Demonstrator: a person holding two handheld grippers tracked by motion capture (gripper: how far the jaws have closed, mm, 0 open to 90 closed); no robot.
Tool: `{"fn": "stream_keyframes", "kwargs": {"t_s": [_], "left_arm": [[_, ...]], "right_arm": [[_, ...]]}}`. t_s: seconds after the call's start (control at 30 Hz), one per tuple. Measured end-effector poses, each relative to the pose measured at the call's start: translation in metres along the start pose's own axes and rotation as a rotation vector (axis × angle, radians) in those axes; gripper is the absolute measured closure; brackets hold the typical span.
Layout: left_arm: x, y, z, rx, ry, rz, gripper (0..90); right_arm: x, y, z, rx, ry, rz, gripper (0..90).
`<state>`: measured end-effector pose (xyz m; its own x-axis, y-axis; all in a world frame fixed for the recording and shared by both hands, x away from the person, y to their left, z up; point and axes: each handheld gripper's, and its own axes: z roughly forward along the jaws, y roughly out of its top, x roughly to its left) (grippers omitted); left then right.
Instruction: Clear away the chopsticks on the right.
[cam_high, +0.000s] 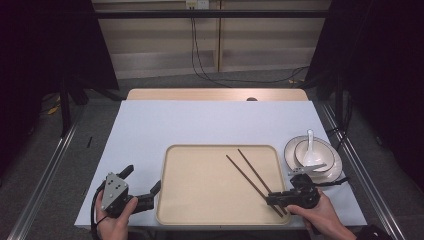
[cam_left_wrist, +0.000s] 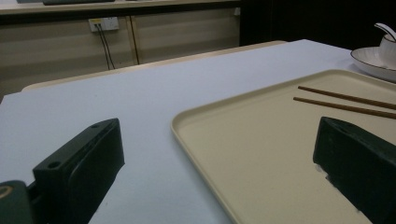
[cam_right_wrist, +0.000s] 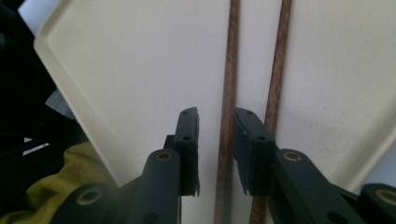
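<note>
On tray (cam_high: 200, 195), unmarked chopsticks (cam_high: 250, 172); no writing.

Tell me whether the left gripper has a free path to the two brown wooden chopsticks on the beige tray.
Probably yes: the left gripper is open beside the tray, nothing between it and the chopsticks.

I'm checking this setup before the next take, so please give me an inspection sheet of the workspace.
Surface: white table, a wooden strip along its far edge.
Job's things: two brown chopsticks lying side by side on the beige tray.
Clutter: white plate right of the tray, holding a bowl and a white spoon.
Grippers: left hand-held gripper open, at the tray's left edge, holding nothing; right hand-held gripper straddles one chopstick, jaws slightly apart, not pressing.
Cables: black cables run from a wall socket across the floor.
Surroundings: dark curtains on both sides, grey floor, metal rails.
</note>
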<state>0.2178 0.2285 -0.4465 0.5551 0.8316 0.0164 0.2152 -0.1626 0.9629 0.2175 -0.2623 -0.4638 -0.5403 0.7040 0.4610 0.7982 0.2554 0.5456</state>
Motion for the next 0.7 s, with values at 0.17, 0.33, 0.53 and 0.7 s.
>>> {"fn": "stream_keyframes", "kwargs": {"t_s": [0.17,0.33,0.53,0.7], "left_arm": [[0.000,0.000,0.000,0.001,-0.004,0.000,1.9],[0.000,0.000,0.001,0.009,-0.007,0.000,1.9],[-0.001,0.000,0.001,0.010,-0.013,-0.007,2.0],[-0.002,-0.001,0.002,0.017,-0.014,-0.009,2.0]], "right_arm": [[-0.005,0.004,-0.018,-0.114,-0.025,-0.121,53.2],[-0.013,0.008,-0.034,-0.228,-0.075,-0.219,27.9],[-0.021,0.004,-0.051,-0.274,-0.078,-0.304,13.0],[-0.034,-0.004,-0.065,-0.304,-0.140,-0.335,13.6]]}}
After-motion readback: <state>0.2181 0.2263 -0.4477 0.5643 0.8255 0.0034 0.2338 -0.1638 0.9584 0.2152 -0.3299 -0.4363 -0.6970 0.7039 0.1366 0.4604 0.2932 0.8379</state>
